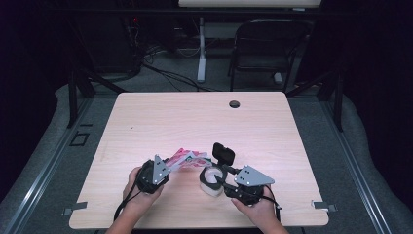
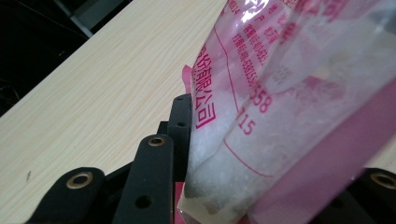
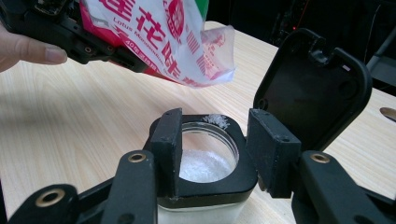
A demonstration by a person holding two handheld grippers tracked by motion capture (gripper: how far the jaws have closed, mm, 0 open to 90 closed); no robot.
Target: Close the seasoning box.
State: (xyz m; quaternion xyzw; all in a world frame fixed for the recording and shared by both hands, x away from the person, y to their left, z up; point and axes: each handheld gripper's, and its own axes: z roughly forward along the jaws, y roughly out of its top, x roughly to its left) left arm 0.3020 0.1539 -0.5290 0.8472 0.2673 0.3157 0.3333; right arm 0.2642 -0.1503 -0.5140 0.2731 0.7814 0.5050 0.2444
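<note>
A pink-and-clear plastic bag [image 1: 187,159] of white crystals is tilted over a small clear jar [image 1: 212,181]. My left gripper [image 1: 169,166] is shut on the bag's lower end [image 2: 261,154], its black fingers [image 2: 180,130] pressing the plastic. The bag's open mouth [image 3: 205,56] hangs just above and behind the jar. The jar [image 3: 205,163] has a black collar, a flipped-up black lid [image 3: 313,88] and white crystals inside, with a few on the rim. My right gripper [image 3: 214,149] is shut on the jar's collar, one finger on each side.
The light wooden table [image 1: 204,122] has a cable hole [image 1: 234,104] near its far edge. A dark chair [image 1: 265,46] and cables stand on the floor beyond the table. A person's hands [image 1: 139,195] hold both grippers near the front edge.
</note>
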